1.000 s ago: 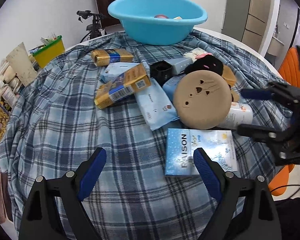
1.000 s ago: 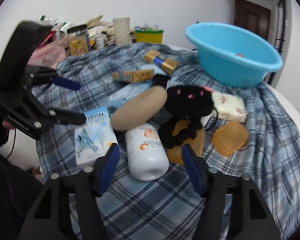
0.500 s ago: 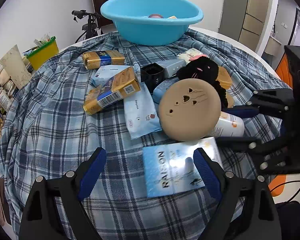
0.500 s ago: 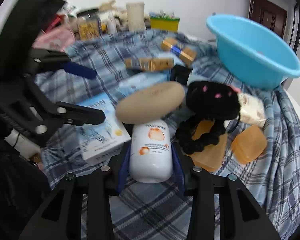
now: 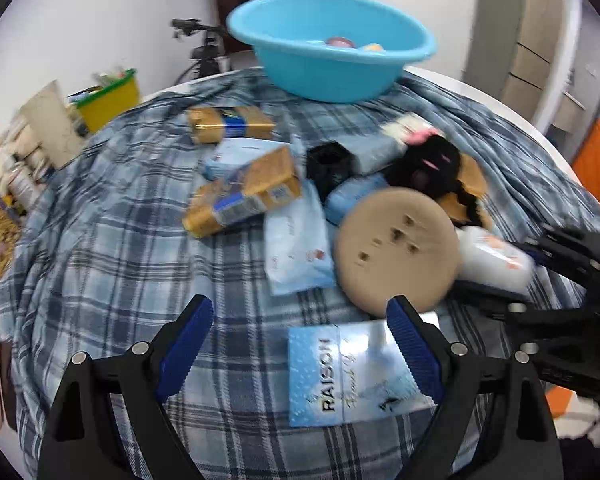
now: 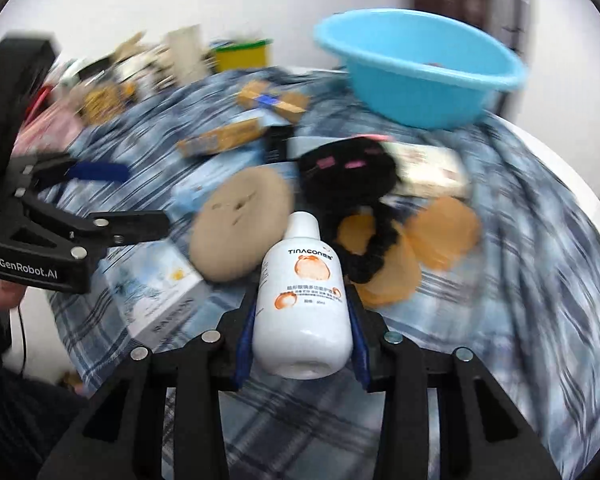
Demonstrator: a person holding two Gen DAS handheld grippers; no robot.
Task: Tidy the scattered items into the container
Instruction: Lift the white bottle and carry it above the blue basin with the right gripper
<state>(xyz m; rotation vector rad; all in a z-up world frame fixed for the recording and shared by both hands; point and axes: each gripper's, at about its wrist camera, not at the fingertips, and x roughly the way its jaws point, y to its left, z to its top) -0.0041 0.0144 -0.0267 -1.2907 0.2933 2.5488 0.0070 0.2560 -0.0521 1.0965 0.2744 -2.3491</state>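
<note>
The bottle [image 6: 302, 300] sits clamped in my right tongs [image 6: 300, 320], pads pressed on both flanks, its cap aimed ahead toward the basin [image 6: 416, 80]. So the long axis runs along the fingers and roughly at the basin, which stands at the far side of the tabletop [image 5: 112, 264], beyond the black plush [image 6: 348, 172] and the tan disc [image 6: 240, 224]. I judge the carry to be a lift clear of that clutter, then straight on to the basin rim. My left tongs [image 5: 300, 340] are spread wide with nothing between them, well short of the basin, over the RAISON box [image 5: 352, 376]. The right hand already has its load, so it goes first; the left is nearer the box.
</note>
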